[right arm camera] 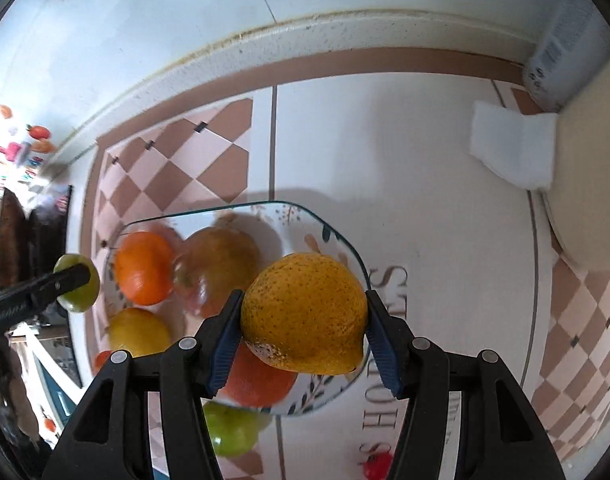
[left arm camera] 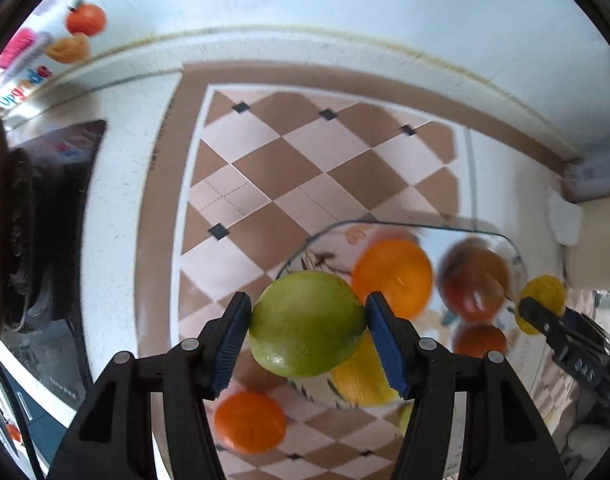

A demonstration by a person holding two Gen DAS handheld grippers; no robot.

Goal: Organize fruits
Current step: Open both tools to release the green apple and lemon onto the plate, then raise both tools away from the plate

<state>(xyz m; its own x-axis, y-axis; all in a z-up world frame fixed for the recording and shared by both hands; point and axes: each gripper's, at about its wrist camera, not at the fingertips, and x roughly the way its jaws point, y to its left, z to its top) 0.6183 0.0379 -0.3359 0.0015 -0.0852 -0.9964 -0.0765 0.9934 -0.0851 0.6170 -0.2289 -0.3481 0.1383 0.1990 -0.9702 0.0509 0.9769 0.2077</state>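
Note:
My left gripper (left arm camera: 308, 322) is shut on a green apple (left arm camera: 307, 324), held above the near-left edge of a glass bowl (left arm camera: 481, 233). My right gripper (right arm camera: 303, 314) is shut on a speckled yellow lemon (right arm camera: 303, 312), held above the bowl's right side (right arm camera: 333, 236). The bowl holds an orange (left arm camera: 393, 276), a reddish-brown fruit (left arm camera: 475, 280), a yellow fruit (right arm camera: 139, 330) and another orange (right arm camera: 261, 380). In the left wrist view the right gripper (left arm camera: 537, 312) shows with its lemon (left arm camera: 545, 292). In the right wrist view the left gripper's finger (right arm camera: 71, 276) crosses the apple (right arm camera: 79, 288).
An orange (left arm camera: 249, 422) lies on the checkered cloth (left arm camera: 289, 168) outside the bowl. A green apple (right arm camera: 233, 428) and a small red fruit (right arm camera: 377, 464) lie near the bowl. A white folded napkin (right arm camera: 513, 148) lies at the far right by a cream round object (right arm camera: 593, 184).

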